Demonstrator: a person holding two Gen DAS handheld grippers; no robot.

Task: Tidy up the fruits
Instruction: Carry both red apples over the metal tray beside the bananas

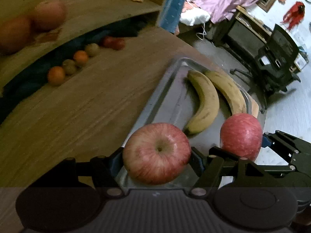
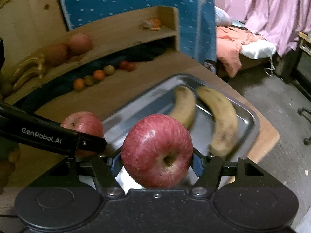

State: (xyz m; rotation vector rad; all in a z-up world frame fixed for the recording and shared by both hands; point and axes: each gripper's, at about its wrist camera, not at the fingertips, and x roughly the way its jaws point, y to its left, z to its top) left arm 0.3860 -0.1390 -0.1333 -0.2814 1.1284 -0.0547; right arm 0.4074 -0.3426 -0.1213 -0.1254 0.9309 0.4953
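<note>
A: How much room have I got around the metal tray (image 2: 250, 120)?

B: Its right rim runs close to the rounded edge of the wooden table (image 1: 58, 116), with floor beyond at three o'clock. Bare wood lies open toward nine, out to a row of small fruits (image 1: 75, 64) at ten o'clock.

A: My left gripper (image 1: 156, 154) reaches in level over the tray's near-left corner. The right gripper (image 2: 157, 152) sits beside it at three o'clock, pointing the same way.

B: And the jaws?

A: Left ones are clamped on the pale-striped apple (image 1: 156, 153), stem cup facing my camera. Right ones pinch the darker red apple (image 2: 157, 151) at its sides, stem turned toward the lens.

B: Two bananas (image 2: 219, 120) lie side by side on the tray's far half, at twelve to one o'clock, apart from both apples.
</note>
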